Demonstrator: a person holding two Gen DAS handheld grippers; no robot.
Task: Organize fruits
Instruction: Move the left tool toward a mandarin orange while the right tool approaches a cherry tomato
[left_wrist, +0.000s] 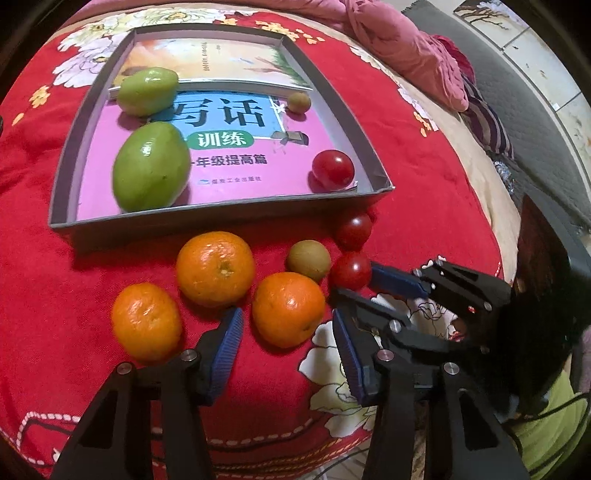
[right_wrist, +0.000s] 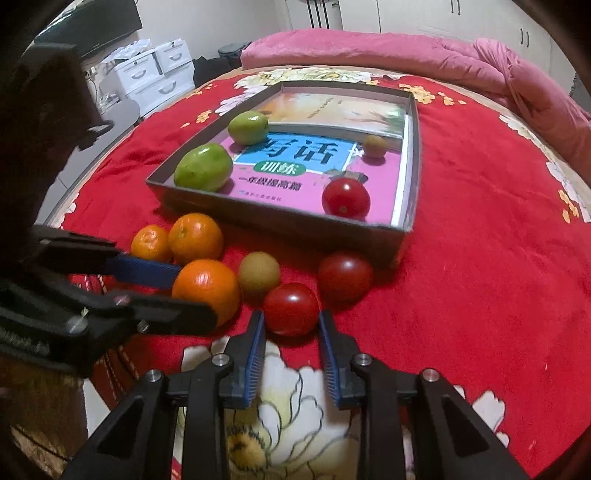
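Oranges: three (left_wrist: 215, 268) (left_wrist: 146, 320) (left_wrist: 289, 309), on the red blanket (left_wrist: 44, 258) in front of the box (left_wrist: 221, 216).
Tomatoes: three; one (right_wrist: 345, 198) in the box, two outside (right_wrist: 290, 308) (right_wrist: 345, 276).
Green fruits: two (left_wrist: 151, 167) (left_wrist: 147, 91), in the box.
Small brown fruits: two; one (right_wrist: 374, 146) in the box, one (right_wrist: 258, 273) outside.
Left gripper (left_wrist: 286, 334): open, fingers on each side of the nearest orange, not squeezing.
Right gripper (right_wrist: 291, 319): nearly closed, pads touching a tomato on the blanket.

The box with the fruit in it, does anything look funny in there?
Yes. The box has two books lying flat in its bottom, so the green fruits and tomato sit on book covers. Nothing looks spilled or damaged.
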